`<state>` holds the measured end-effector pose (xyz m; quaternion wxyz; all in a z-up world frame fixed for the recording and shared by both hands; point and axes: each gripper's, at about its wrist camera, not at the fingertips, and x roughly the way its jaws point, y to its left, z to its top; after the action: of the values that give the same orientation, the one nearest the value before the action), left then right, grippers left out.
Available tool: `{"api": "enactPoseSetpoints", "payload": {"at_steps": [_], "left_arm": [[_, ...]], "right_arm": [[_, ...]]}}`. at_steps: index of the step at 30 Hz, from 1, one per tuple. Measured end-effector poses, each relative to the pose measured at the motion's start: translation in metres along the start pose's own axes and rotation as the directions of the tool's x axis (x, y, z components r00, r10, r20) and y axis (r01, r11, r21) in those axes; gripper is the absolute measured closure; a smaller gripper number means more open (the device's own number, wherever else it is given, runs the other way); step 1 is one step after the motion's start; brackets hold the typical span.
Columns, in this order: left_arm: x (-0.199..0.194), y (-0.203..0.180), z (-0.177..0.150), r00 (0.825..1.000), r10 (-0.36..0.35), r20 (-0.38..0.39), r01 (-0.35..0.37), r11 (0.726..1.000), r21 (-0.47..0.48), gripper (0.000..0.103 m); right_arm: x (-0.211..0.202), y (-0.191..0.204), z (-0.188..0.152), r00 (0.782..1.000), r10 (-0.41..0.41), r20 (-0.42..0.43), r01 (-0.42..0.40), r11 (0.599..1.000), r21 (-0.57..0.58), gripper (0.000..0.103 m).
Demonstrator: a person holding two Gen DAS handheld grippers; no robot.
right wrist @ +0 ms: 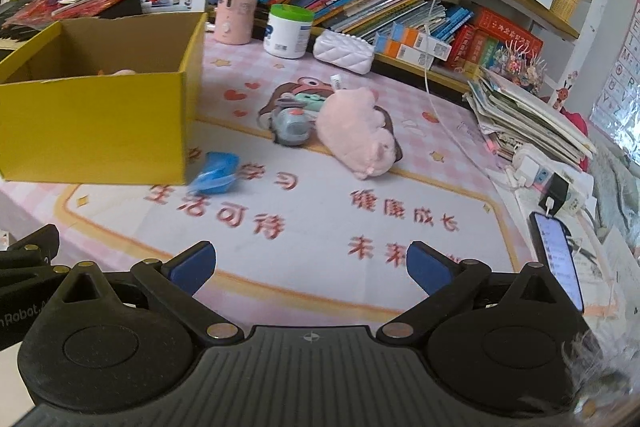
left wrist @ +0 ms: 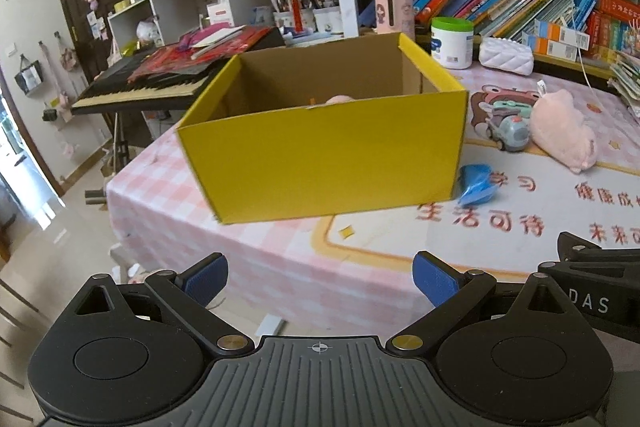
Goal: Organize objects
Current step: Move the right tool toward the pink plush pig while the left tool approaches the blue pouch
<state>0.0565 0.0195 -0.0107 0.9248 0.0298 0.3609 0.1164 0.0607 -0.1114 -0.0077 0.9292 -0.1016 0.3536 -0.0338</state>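
Observation:
A yellow cardboard box (left wrist: 324, 155) stands open on the pink table; it also shows in the right wrist view (right wrist: 96, 131). Something pink lies inside it (left wrist: 340, 99). A pink plush pig (right wrist: 356, 135), a grey toy car (right wrist: 290, 125) and a blue toy (right wrist: 216, 173) lie on the mat to the right of the box. They also show in the left wrist view: pig (left wrist: 564, 131), car (left wrist: 510, 131), blue toy (left wrist: 476, 183). My left gripper (left wrist: 320, 279) is open and empty, in front of the box. My right gripper (right wrist: 312, 269) is open and empty, above the mat's near part.
A white tub with a green lid (right wrist: 289, 31), a pink canister (right wrist: 236, 7) and a white quilted pouch (right wrist: 344, 51) stand at the back. A paper stack (right wrist: 528, 115) and a phone (right wrist: 558, 259) sit at right. A keyboard (left wrist: 140, 87) stands left of the table. Bookshelves line the back.

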Motion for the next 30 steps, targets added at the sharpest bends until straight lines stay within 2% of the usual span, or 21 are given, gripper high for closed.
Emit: {"api": "enactPoseSetpoints", "payload": {"at_steps": [14, 18, 21, 23, 24, 26, 30], "left_arm": [[0.028, -0.070, 0.032, 0.998, -0.068, 0.010, 0.068, 0.997, -0.041, 0.003], [0.034, -0.093, 0.036, 0.997, -0.082, 0.003, 0.082, 0.996, -0.018, 0.005], [0.039, -0.109, 0.039, 0.994, -0.107, -0.008, 0.107, 0.994, 0.001, 0.020], [0.043, -0.118, 0.041, 0.993, -0.119, -0.022, 0.119, 0.993, 0.008, 0.034], [0.046, -0.123, 0.041, 0.992, -0.125, -0.028, 0.125, 0.992, 0.014, 0.037], [0.050, -0.132, 0.042, 0.991, -0.129, -0.032, 0.129, 0.991, 0.024, 0.049], [0.062, -0.149, 0.047, 0.995, -0.091, -0.031, 0.093, 0.994, 0.061, 0.058]], "right_arm": [[0.062, -0.074, 0.038, 0.999, 0.035, 0.035, -0.036, 0.999, 0.006, 0.003], [0.080, -0.093, 0.046, 0.998, 0.054, 0.043, -0.055, 0.998, 0.020, 0.014], [0.090, -0.102, 0.050, 0.996, 0.075, 0.050, -0.076, 0.997, 0.023, 0.017], [0.096, -0.107, 0.052, 0.994, 0.091, 0.056, -0.092, 0.996, 0.020, 0.017], [0.099, -0.110, 0.053, 0.993, 0.101, 0.060, -0.102, 0.995, 0.016, 0.017], [0.104, -0.113, 0.055, 0.990, 0.119, 0.072, -0.120, 0.993, 0.007, 0.017], [0.112, -0.119, 0.059, 0.984, 0.154, 0.092, -0.153, 0.988, -0.014, 0.021]]}}
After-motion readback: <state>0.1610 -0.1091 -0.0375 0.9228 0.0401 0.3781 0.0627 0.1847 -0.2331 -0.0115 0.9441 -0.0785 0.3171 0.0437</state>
